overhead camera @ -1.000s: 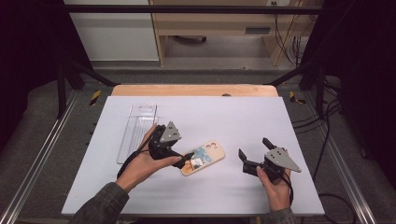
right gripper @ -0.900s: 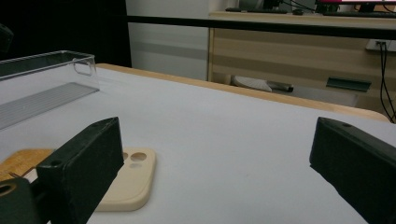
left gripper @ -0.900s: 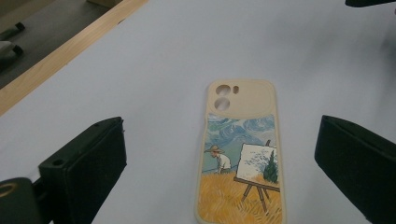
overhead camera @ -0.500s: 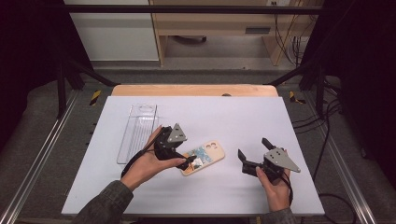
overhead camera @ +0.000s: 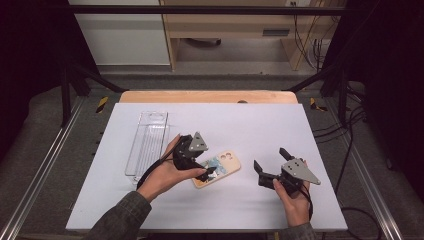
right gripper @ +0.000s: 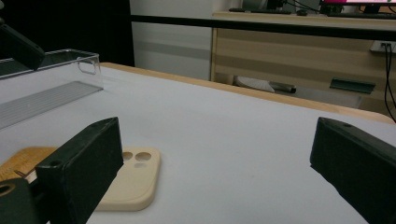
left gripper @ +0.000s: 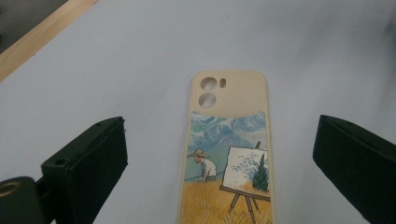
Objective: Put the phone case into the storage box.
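The left gripper (overhead camera: pixel 210 174) has slid toward four o'clock over the phone case (overhead camera: pixel 220 167), jaws spread, seemingly not touching it. The right gripper (overhead camera: pixel 269 166), at three o'clock, gapes empty.

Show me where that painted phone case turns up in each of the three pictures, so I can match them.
High view: the phone case lies at the table's middle, just right of the left tool.
Left gripper view: the phone case is at bottom centre, between the open jaws, camera holes pointing away.
Right gripper view: the phone case is at lower left, partly behind the left jaw.
Shared landmark: the case's cream end with its camera holes.
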A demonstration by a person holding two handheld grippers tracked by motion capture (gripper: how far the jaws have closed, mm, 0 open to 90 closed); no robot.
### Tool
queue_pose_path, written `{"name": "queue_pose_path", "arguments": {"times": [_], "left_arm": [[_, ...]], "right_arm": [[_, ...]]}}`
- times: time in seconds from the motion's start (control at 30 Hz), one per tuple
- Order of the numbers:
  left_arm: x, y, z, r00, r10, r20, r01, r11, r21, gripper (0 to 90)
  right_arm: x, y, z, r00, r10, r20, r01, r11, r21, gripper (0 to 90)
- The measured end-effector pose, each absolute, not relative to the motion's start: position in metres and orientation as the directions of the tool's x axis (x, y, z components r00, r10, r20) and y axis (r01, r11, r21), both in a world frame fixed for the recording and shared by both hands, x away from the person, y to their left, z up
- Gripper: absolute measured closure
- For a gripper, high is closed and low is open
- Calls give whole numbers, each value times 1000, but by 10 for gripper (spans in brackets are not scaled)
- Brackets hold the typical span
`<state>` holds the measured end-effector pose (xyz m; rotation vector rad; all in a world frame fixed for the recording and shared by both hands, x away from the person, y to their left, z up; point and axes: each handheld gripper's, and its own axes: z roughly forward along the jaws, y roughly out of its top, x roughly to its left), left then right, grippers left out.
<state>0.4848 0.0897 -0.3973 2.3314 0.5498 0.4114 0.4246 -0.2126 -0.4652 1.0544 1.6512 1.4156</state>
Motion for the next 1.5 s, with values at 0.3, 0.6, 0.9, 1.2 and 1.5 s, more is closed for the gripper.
{"name": "queue_pose_path", "arguments": {"times": [0.3, 0.6, 0.9, 1.2, 1.5], "left_arm": [[490, 80, -404, 868, 478, 135, 276, -691, 668, 29], [494, 76, -409, 873, 472, 123, 296, -712, 637, 30], [502, 71, -421, 879, 461, 118, 316, -751, 580, 37], [505, 64, -437, 887, 451, 100, 336, -778, 530, 42], [508, 61, -449, 884, 455, 108, 348, -793, 500, 43]], "right_arm": [[424, -213, -465, -418, 909, -6, 128, 65, 990, 26], [423, -211, -464, -424, 906, -5, 123, 64, 990, 26], [424, -211, -465, -427, 904, -1, 126, 60, 990, 25], [424, -211, -465, -428, 904, 0, 127, 60, 990, 25], [424, -212, -465, -431, 902, 5, 128, 56, 990, 25]]}}
